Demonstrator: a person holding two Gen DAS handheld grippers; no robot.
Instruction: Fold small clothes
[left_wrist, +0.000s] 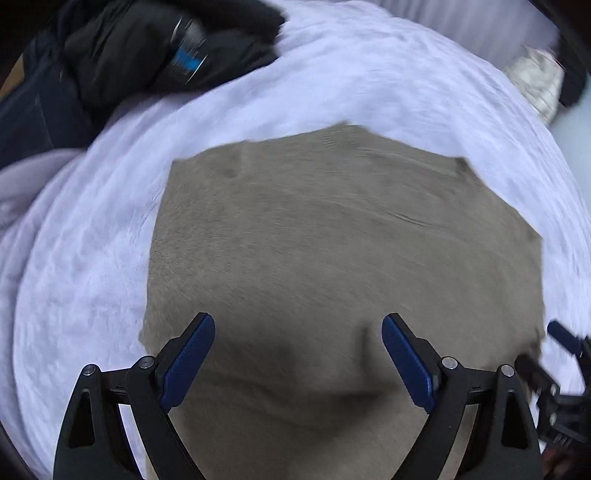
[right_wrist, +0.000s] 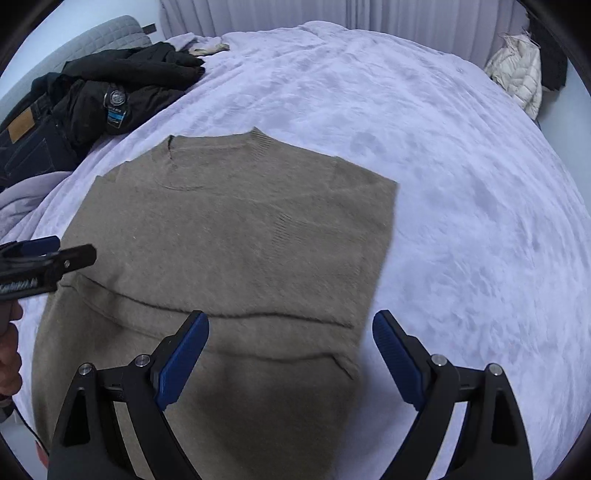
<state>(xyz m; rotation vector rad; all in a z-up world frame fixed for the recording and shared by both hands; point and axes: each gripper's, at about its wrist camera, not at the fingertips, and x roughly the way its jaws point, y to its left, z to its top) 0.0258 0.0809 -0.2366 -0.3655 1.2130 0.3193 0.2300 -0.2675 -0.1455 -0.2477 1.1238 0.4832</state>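
1. Sweater (right_wrist: 221, 251) lies flat on the bed (right_wrist: 461, 184), collar at the far end, sides already folded in; both grippers hover over its near end, clear of it.
2. Left gripper (left_wrist: 298, 363) is spread wide, empty; a shallow pinch could catch only the top layer.
3. Right gripper (right_wrist: 290, 360) is spread too, straddling the right edge (risky spot): it may grab blanket along with knit.
4. Uneven lifts would skew the fold.

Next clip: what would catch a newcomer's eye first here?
The tan sweater lies spread flat mid-frame on the lilac blanket, sleeves folded in. Both grippers hover open over its near edge, left gripper and right gripper. Dark clothes are heaped at the far left.
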